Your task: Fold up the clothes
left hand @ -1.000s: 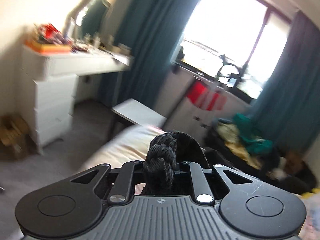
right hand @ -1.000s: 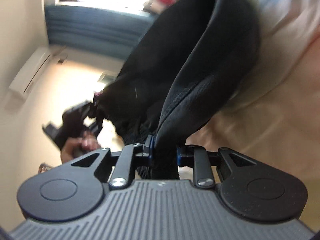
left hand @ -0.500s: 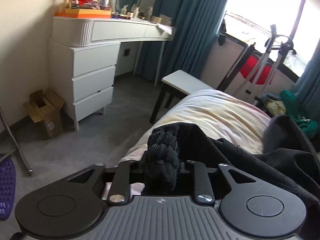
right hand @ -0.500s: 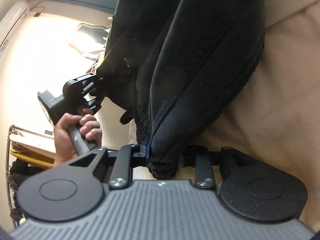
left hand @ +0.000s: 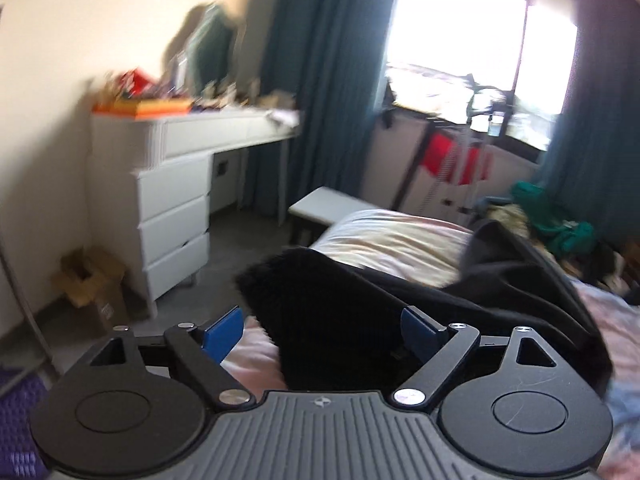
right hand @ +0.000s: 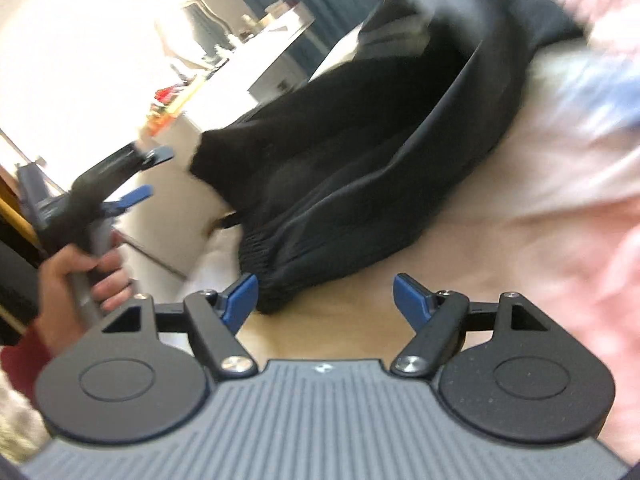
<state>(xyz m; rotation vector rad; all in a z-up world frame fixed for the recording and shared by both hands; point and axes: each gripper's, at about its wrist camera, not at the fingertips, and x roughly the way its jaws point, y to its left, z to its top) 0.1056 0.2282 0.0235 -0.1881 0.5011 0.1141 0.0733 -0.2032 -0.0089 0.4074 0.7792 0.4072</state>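
- Now the left gripper [left hand: 322, 331] is spread wide, its two blue pads [left hand: 222, 334] far apart and pinching nothing.
- The black clothes [left hand: 360, 312] lie between those pads in the left wrist view — the cloth fills the gap from about 12 o'clock to 3 o'clock, but I cannot tell if it touches either pad.
- The right gripper [right hand: 326, 298] is also wide open and has let go.
- In the right wrist view the ribbed edge of the black clothes [right hand: 360, 168] sits just beside the left blue pad [right hand: 240, 296], at about 10 o'clock from the middle of the gap. The other pad is well apart from the cloth.
- The black clothes rest in a soft heap on the bed [right hand: 540, 216], which has a pale cream and pink cover. The heap runs from the claw up to about 1 o'clock.
- At 9 o'clock in the right wrist view a hand [right hand: 80, 276] grips the handle of the left gripper [right hand: 136, 184] — its blue pads are open there too, and they are near the cloth but not on it.
- A white dresser [left hand: 176, 200] stands at 10 o'clock in the left wrist view, with a cardboard box [left hand: 90, 284] on the floor beside it.
- A bright window [left hand: 480, 48] with teal curtains [left hand: 320, 80] is at 1 o'clock.
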